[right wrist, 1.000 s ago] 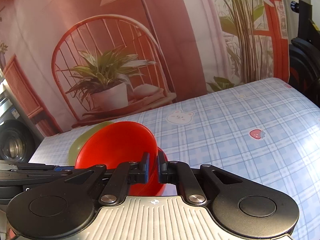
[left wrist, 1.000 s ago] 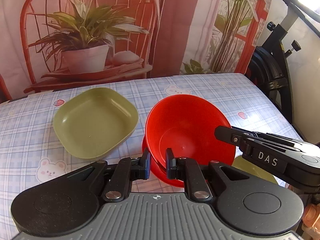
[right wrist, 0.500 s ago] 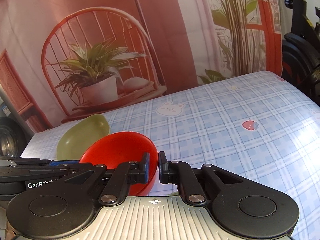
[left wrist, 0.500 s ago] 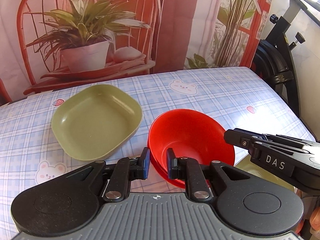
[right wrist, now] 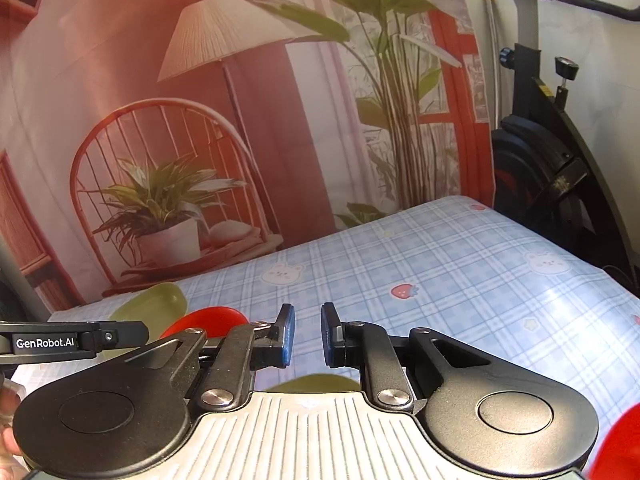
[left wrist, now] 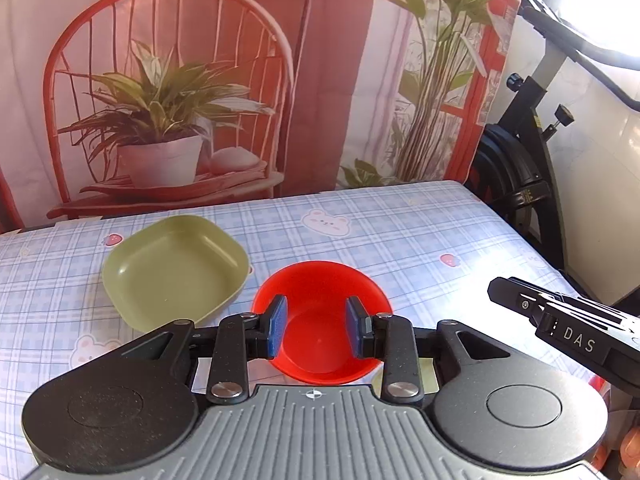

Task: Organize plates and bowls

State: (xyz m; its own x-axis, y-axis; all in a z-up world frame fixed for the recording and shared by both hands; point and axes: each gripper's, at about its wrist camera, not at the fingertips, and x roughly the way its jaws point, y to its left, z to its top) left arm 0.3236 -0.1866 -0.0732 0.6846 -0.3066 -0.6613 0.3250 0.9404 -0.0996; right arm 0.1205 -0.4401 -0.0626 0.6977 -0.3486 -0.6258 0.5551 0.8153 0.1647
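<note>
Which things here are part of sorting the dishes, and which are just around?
Job:
red bowl
green square plate
left gripper, open
right gripper, open

Just around:
exercise bike
printed backdrop
checked tablecloth

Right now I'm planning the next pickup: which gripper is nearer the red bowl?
Left. The left gripper hovers directly over the red bowl; the right gripper sits off to its right.
</note>
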